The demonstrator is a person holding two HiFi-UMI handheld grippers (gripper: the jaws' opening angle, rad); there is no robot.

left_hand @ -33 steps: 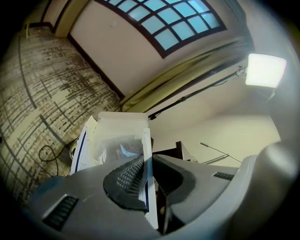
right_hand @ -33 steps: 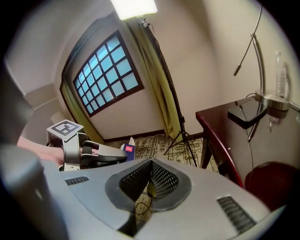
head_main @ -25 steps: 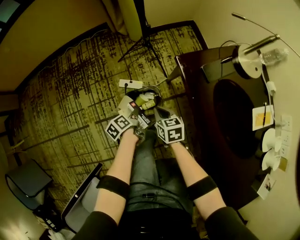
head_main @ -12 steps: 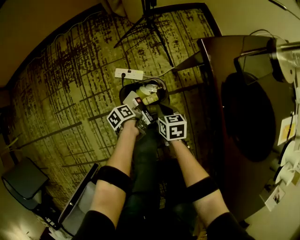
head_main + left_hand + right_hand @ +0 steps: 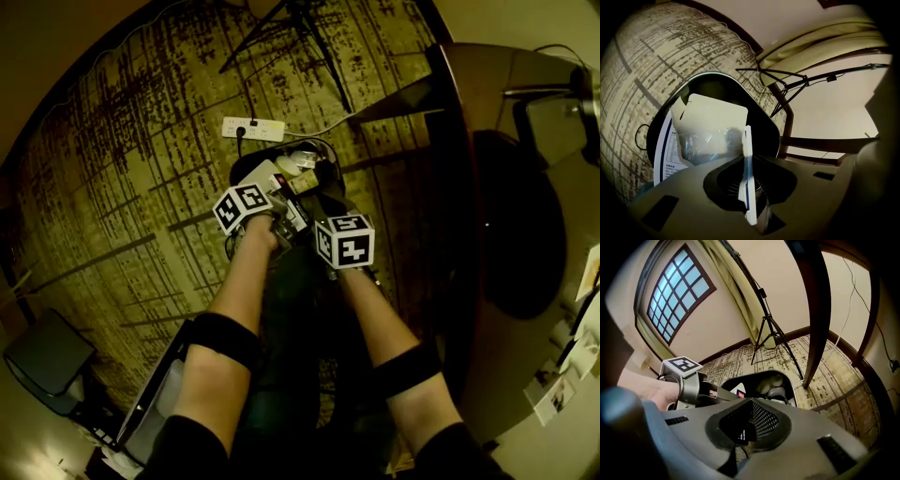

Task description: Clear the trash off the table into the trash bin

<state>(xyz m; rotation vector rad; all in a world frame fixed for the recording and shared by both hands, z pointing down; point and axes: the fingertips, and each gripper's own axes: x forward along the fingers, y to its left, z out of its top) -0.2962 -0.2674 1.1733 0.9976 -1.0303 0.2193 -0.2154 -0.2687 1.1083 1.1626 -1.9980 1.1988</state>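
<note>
The patterned carpet (image 5: pixel 122 187) filled most of what we saw from the head view, with the dark wooden surface (image 5: pixel 506 112) along its right side. The black trash bin (image 5: pixel 759 112) stood on the carpet just ahead of both hands, its mouth open upward, with pale crumpled rubbish (image 5: pixel 768 383) already lying inside. A white power strip (image 5: pixel 251 128) lay on the carpet just beyond the bin, and a tripod (image 5: pixel 771 331) stood farther off by the curtain.

The left gripper (image 5: pixel 746 164) had its jaws drawn to a narrow gap and clamped on a flat packet (image 5: pixel 710 131) of white card and clear plastic. The packet sat edge-on between the jaws. Its long axis ran straight out from them, and its far end pointed down over the bin's mouth.

The right gripper (image 5: pixel 751 401) hung just beside the left one and was also aimed down at the bin. Its jaws were fully together, pinching a dark scrap (image 5: pixel 739 432) with small white print. We could not tell which way that scrap's long axis ran.
</note>
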